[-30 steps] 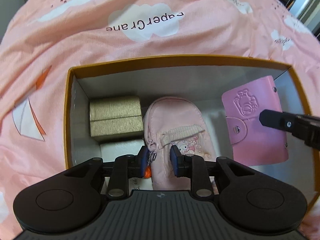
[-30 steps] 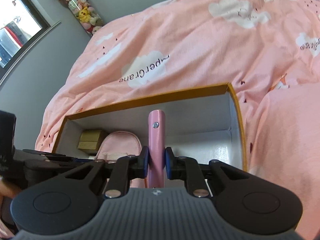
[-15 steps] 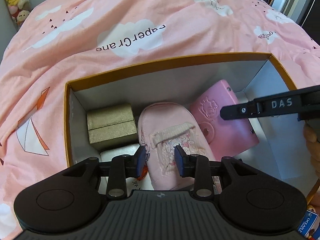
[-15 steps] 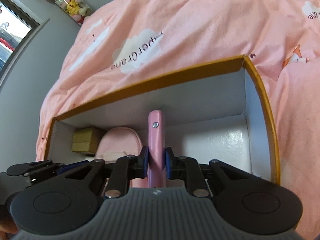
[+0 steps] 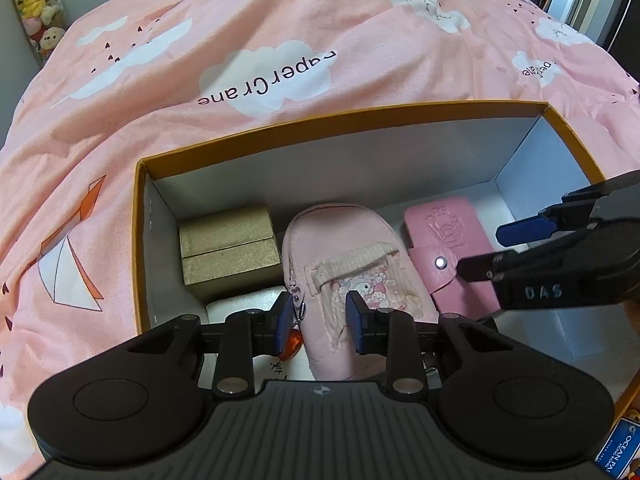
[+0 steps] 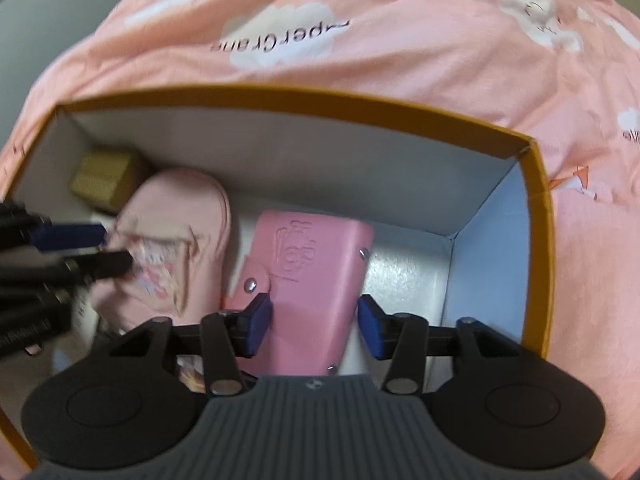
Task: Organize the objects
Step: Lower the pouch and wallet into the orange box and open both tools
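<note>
Lying in the orange-rimmed box (image 5: pixel 336 120) on the bed's pink duvet (image 5: pixel 280 32), from nine o'clock to three o'clock, are a gold box (image 5: pixel 228 248), a pink pouch (image 5: pixel 352 264) and a pink card wallet (image 5: pixel 448 248). The left tongs (image 5: pixel 318 320) are closing, pads astride the pouch's near end, not visibly pressing. The right tongs (image 6: pixel 316 322) are opening, the wallet (image 6: pixel 316 276) lying flat between their pads, free of them.
</note>
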Demonstrator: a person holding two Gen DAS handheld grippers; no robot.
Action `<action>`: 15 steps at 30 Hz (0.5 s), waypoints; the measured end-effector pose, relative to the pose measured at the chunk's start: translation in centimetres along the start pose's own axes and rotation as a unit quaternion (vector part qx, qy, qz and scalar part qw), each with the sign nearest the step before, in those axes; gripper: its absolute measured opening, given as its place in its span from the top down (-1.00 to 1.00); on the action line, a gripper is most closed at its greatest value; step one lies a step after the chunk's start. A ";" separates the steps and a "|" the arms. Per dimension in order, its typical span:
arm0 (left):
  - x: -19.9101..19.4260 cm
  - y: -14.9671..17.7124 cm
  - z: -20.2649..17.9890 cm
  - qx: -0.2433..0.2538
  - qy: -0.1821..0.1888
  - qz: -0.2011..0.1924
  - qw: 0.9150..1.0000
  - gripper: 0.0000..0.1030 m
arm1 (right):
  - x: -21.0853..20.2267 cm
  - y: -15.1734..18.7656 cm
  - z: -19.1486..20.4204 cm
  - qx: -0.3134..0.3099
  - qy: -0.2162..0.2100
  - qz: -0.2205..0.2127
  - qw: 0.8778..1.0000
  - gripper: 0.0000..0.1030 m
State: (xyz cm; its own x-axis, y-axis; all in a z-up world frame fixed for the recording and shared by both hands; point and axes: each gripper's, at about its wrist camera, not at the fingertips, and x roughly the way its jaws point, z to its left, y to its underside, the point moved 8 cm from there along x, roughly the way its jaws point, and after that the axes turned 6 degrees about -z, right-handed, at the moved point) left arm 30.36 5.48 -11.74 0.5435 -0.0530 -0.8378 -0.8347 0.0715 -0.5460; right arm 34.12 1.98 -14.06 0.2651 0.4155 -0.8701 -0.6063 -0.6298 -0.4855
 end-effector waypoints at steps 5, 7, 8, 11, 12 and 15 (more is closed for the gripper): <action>0.1 0.1 -0.1 0.001 0.003 -0.001 1.000 0.41 | 0.5 0.5 -0.1 -0.006 0.005 0.018 1.000 -0.05; 0.2 0.2 -0.1 0.002 0.003 0.000 1.000 0.43 | 0.6 0.6 -0.2 0.007 -0.003 0.023 1.000 0.04; 0.2 0.2 -0.1 0.002 0.003 0.000 1.000 0.46 | 0.7 0.7 -0.4 0.019 -0.008 0.025 0.999 0.04; 0.3 0.2 -0.3 0.005 0.002 0.002 1.000 0.54 | 0.6 0.7 -0.5 0.031 -0.011 0.024 0.999 0.04; 0.4 0.2 -0.4 0.007 0.000 0.003 1.000 0.54 | 0.5 0.7 -0.4 0.035 -0.015 0.022 0.999 0.04; 0.4 0.1 -0.5 0.011 -0.005 0.002 1.000 0.55 | 0.5 0.7 -0.1 0.036 -0.016 0.016 0.999 0.04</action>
State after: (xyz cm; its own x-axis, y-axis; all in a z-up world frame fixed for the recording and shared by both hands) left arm 30.44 4.97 -12.15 0.5410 -0.0436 -0.8399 -0.8348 0.0940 -0.5426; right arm 33.91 1.74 -14.83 0.2205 0.4177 -0.8814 -0.6669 -0.5949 -0.4487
